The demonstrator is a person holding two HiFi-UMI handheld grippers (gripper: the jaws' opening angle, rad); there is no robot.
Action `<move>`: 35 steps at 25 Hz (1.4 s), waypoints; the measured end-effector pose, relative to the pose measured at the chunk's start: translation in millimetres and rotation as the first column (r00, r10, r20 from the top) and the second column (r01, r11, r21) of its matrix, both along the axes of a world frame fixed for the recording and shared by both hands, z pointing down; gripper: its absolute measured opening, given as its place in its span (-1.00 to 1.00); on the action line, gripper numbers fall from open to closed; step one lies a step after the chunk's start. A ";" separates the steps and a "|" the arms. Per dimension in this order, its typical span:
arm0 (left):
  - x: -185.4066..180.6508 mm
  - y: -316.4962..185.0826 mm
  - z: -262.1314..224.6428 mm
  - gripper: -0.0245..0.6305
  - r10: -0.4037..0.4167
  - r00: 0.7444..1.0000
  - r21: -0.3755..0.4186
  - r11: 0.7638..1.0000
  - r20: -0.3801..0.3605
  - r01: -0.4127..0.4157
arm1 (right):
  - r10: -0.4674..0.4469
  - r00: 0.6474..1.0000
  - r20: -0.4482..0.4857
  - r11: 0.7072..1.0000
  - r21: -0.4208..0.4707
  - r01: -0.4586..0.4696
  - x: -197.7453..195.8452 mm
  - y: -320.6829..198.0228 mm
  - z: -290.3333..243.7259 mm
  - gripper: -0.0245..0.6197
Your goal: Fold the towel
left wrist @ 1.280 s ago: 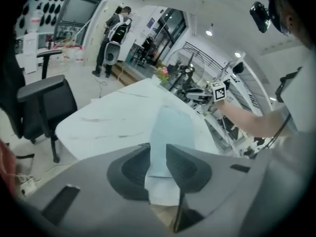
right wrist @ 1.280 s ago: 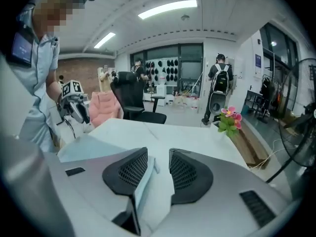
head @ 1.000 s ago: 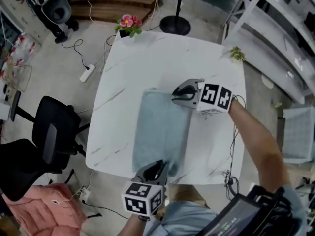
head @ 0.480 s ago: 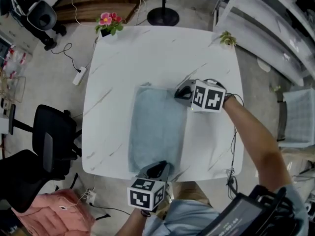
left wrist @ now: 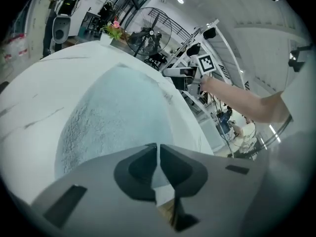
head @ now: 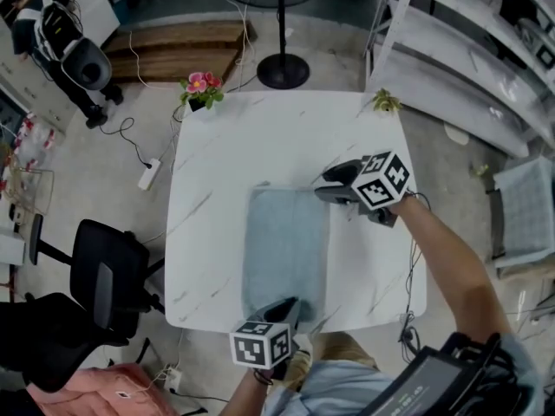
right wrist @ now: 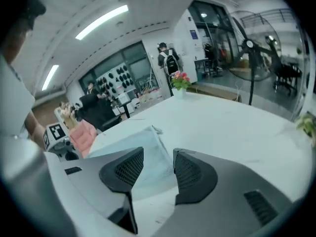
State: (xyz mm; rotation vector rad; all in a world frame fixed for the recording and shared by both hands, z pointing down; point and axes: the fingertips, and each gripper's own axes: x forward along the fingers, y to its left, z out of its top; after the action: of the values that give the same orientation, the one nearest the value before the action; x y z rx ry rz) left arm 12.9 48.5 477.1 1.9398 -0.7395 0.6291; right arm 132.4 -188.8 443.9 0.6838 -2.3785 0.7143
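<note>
A light blue towel (head: 286,245) lies flat on the white marble table (head: 260,128), long side running away from me. My left gripper (head: 284,303) is at the towel's near edge; its jaws have just been closing and are shut on that edge (left wrist: 158,149). My right gripper (head: 325,185) hovers at the towel's far right corner. Its jaws have just been opening and stand apart, with the towel (right wrist: 133,147) lying below them and untouched by the pads. The left gripper view shows the towel (left wrist: 113,112) stretching away to the right gripper (left wrist: 180,73).
A pot of pink flowers (head: 199,89) stands at the table's far left corner and a small green plant (head: 381,102) at the far right. A black chair (head: 113,276) is left of the table, a fan stand (head: 279,68) behind it, white shelving (head: 468,50) at the right.
My right gripper has rolled, opened and let go of the towel's far right corner, shifting slightly right. My left gripper has sunk onto the near edge and closed.
</note>
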 end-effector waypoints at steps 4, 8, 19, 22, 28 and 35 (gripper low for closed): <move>-1.1 4.1 3.9 -0.85 0.009 1.000 -0.010 1.000 -0.004 -0.009 | 0.064 0.997 -0.039 0.981 -0.183 -0.070 25.4 25.2 31.3 -0.18; -2.7 4.8 7.0 -0.85 0.015 1.000 -0.019 1.000 -0.006 -0.015 | 0.081 0.996 0.024 0.926 -0.371 -0.066 14.8 38.3 51.8 -0.03; 3.0 1.4 7.0 -0.85 0.025 1.000 -0.054 0.998 -0.016 -0.026 | 0.004 0.968 0.250 0.831 -0.539 0.136 -29.3 -16.1 43.7 -0.03; 4.7 1.0 8.7 -0.85 0.019 1.000 -0.067 0.998 -0.019 -0.020 | -0.088 0.959 0.269 0.793 -0.563 0.231 -43.9 -22.4 42.3 -0.09; -1.8 -36.2 -40.1 -0.85 -0.084 0.993 0.021 0.996 -0.080 0.086 | -0.383 0.920 0.088 0.711 -0.607 0.354 -63.6 -7.1 60.2 -0.67; -22.1 -120.7 -2.1 -0.90 -0.112 0.993 -0.044 0.993 0.040 0.114 | -0.396 0.917 0.057 0.768 -0.526 0.364 -72.1 -9.0 52.5 -0.74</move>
State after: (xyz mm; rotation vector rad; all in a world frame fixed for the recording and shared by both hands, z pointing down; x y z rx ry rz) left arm -9.2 -72.2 475.0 1.8345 -0.8448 0.6088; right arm 60.3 -197.8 496.4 -0.0216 -2.0233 1.0806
